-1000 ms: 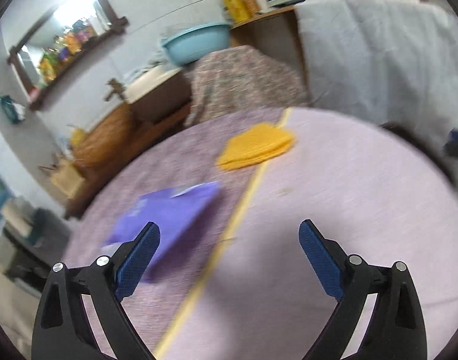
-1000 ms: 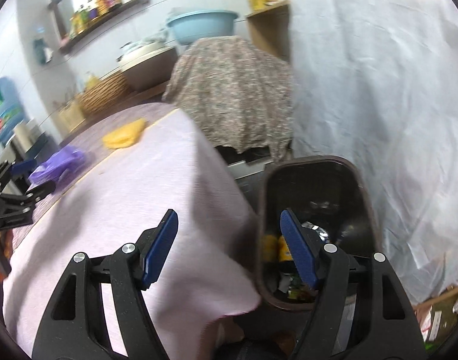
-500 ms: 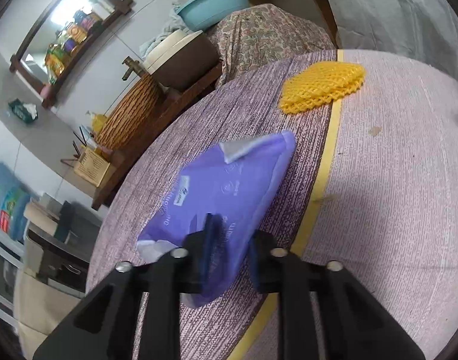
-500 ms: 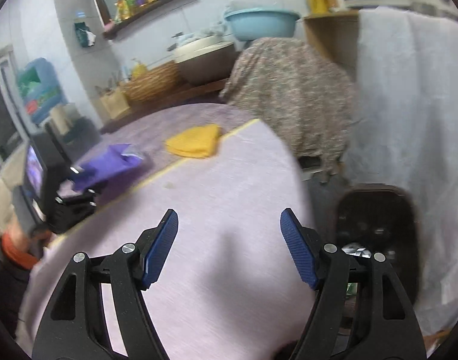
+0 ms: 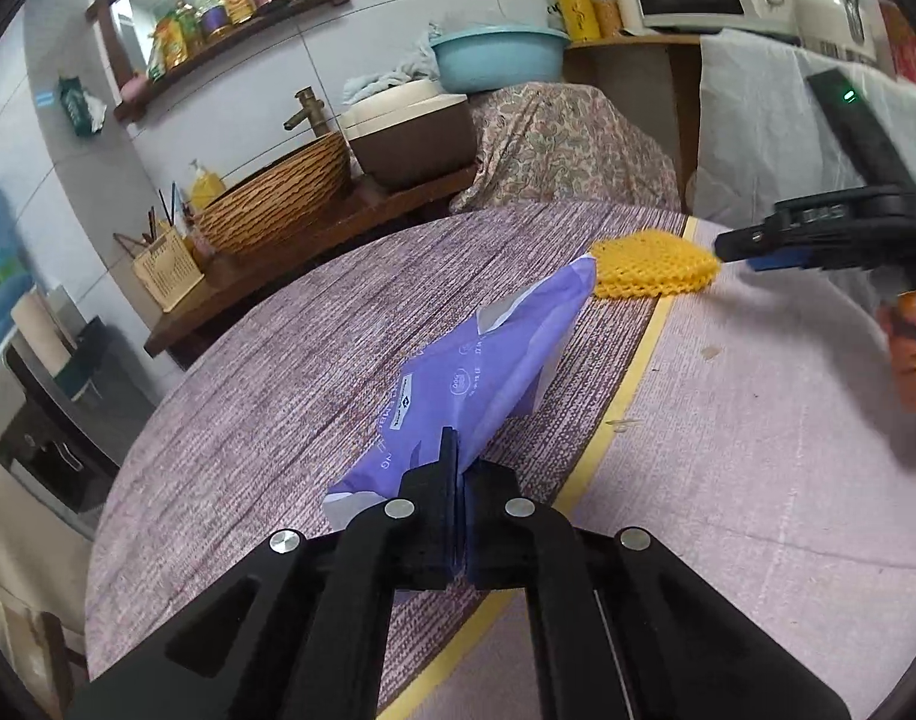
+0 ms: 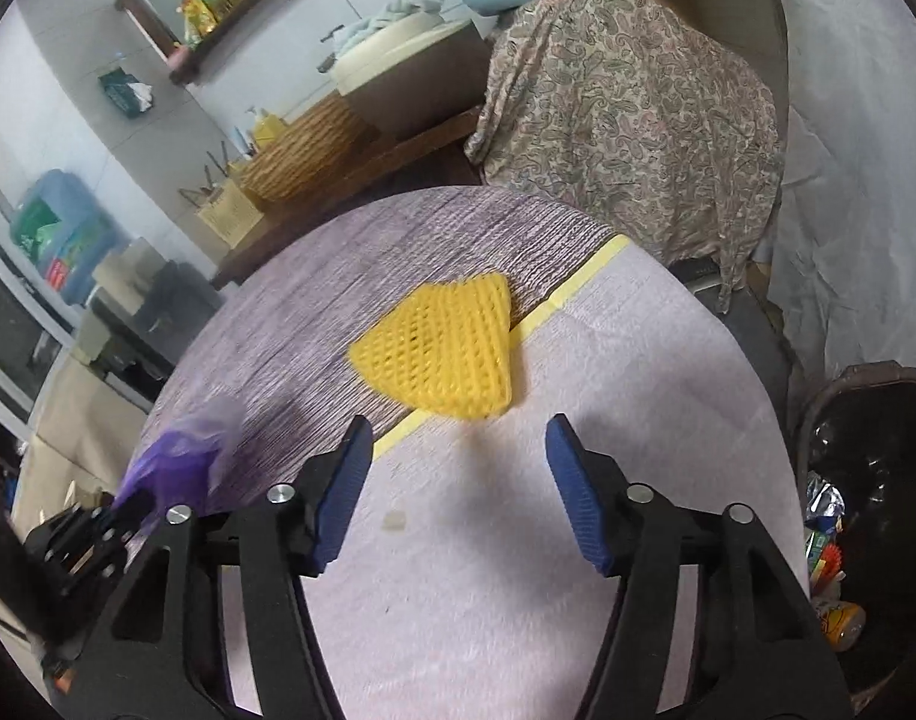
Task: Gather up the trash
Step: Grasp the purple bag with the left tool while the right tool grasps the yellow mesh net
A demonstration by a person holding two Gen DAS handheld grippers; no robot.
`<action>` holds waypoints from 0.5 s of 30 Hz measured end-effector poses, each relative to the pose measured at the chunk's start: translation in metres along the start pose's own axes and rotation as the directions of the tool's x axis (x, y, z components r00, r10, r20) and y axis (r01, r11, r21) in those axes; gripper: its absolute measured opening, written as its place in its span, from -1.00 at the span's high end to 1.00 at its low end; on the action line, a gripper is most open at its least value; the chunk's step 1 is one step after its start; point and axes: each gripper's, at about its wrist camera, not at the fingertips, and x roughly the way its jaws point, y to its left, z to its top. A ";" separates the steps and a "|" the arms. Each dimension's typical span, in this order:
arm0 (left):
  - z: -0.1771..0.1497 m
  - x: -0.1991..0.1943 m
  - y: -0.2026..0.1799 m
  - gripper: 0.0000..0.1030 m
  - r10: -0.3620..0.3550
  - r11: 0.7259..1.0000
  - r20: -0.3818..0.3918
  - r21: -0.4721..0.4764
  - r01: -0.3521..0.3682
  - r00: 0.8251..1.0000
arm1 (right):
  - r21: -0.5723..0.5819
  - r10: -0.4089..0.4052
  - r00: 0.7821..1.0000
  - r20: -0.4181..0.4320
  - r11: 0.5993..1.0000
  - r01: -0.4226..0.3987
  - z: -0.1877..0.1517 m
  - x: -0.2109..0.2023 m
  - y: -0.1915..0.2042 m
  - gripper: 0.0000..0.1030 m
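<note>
A wall shelf (image 5: pixel 218 42) of bottles hangs at the left over a woven basket (image 5: pixel 278 204). On the round table (image 5: pixel 727 480), the left gripper (image 5: pixel 458 516) is clamped on a purple packet (image 5: pixel 481 372). Past it, yellow foam netting (image 6: pixel 446 354) lies across the yellow stripe; the right gripper (image 6: pixel 458 492) is closing short of it, nothing between its pads. At far right a dark bin (image 6: pixel 865 516) holds wrappers.

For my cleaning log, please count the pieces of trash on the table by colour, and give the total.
Purple: 1, the wrapper
Yellow: 1, the foam net
Total: 2
</note>
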 end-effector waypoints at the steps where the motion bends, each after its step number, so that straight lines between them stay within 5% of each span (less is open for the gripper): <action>1: -0.002 -0.003 0.002 0.95 -0.007 1.000 0.003 -0.015 0.007 1.000 | 0.015 0.008 1.000 -0.006 1.000 -0.008 0.003 0.004 -0.002 -0.05; 4: -0.004 -0.003 0.006 0.95 -0.011 0.999 0.006 -0.035 0.011 1.000 | 0.072 0.023 1.000 -0.019 0.997 -0.022 0.010 0.019 -0.007 0.03; 11: -0.007 -0.009 0.017 0.96 -0.021 0.995 0.016 -0.101 0.023 1.000 | 0.092 0.052 0.998 -0.043 0.995 -0.048 0.008 0.038 -0.004 0.61; 15: -0.009 -0.016 0.018 0.96 -0.018 0.993 0.031 -0.114 0.021 0.999 | 0.102 0.088 0.996 -0.020 0.991 -0.085 0.002 0.027 -0.003 0.66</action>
